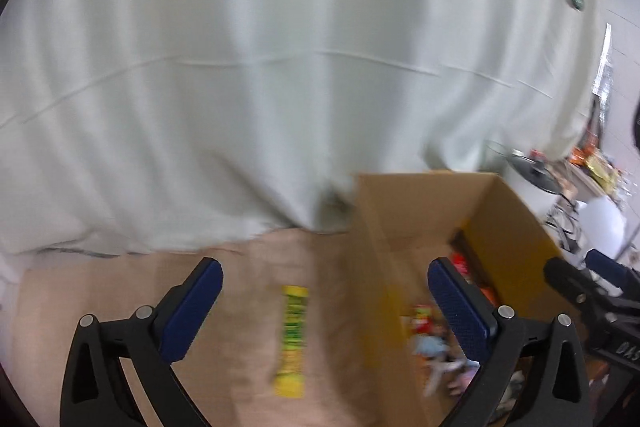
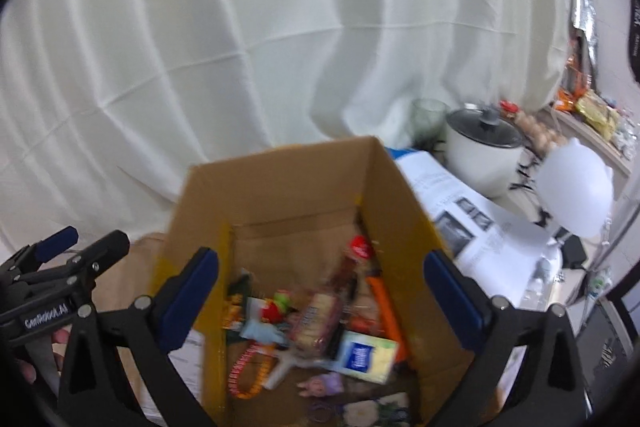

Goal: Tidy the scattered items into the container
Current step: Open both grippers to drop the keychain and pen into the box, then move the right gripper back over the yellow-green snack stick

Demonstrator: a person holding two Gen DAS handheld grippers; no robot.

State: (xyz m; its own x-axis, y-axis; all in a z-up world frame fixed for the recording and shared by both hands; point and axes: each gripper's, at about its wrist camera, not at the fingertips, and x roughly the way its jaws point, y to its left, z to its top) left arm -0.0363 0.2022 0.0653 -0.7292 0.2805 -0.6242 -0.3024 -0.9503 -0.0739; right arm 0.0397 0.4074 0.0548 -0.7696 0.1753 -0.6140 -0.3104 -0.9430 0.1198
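**Both tongs wide apart, one loose packet outside the box**

Left wrist view: the left gripper [image 1: 325,301] stands with its blue-padded fingers [image 1: 192,311] spread wide and nothing held between them. In the gap, lying lengthwise away from the camera on the tan tabletop [image 1: 100,283], is a yellow-green snack packet [image 1: 292,341], blurred, closer to the left finger's side than to the right but touching neither. The open cardboard box [image 1: 516,223] sits ahead and to the right; the right-hand finger overlaps its opening, where red and pale items show indistinctly. Farther right, at the frame edge, the other tool's black frame shows. A white curtain [image 1: 240,67] fills the background.

Right wrist view: the right gripper [image 2: 321,293] is likewise spread wide and holds nothing. It hangs over the cardboard box [image 2: 288,187], whose opening lies between and below the two fingers. Inside lies a jumble: a biscuit packet [image 2: 316,323], an orange stick [image 2: 386,307], a beaded orange bracelet [image 2: 250,371], a pale yellow packet with a blue label [image 2: 366,357]. Left of the box, the left gripper [image 2: 86,237] appears with a hand [image 2: 44,355] beneath it. Right of the box lie printed papers [image 2: 492,239] and a white rice cooker [image 2: 486,155].
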